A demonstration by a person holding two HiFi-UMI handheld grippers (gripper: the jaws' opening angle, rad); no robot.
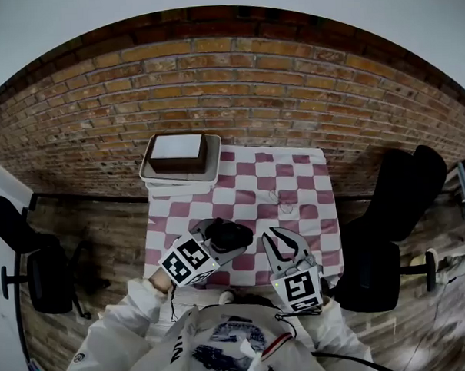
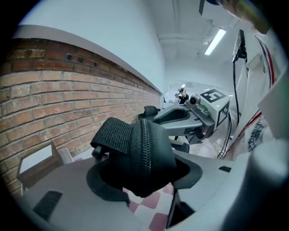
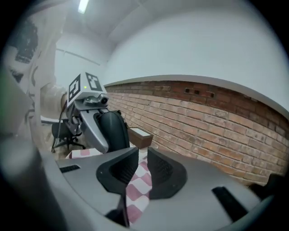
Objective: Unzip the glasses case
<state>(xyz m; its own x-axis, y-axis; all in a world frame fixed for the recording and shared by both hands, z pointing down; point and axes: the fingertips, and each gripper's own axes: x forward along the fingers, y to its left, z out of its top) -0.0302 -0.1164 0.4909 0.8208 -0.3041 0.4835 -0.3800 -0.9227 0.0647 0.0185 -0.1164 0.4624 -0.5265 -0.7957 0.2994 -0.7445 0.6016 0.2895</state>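
The black glasses case [image 1: 233, 235] is held off the checkered tablecloth [image 1: 294, 178] near the table's front edge. My left gripper [image 1: 219, 239] is shut on it. In the left gripper view the case [image 2: 144, 149] fills the space between the jaws, with its closed zipper [image 2: 145, 153] running down the middle towards the camera and a webbing loop [image 2: 113, 133] at its left. My right gripper [image 1: 281, 240] hangs just right of the case, apart from it. In the right gripper view its jaws [image 3: 142, 155] stand a little apart, with only cloth showing between them.
A white tray [image 1: 151, 178] with a brown, white-topped box [image 1: 177, 152] sits at the table's back left corner. A thin pale thing [image 1: 283, 202], too small to tell, lies mid-cloth. Black chairs stand right [image 1: 402, 204] and left [image 1: 44, 277] of the table, against a brick wall.
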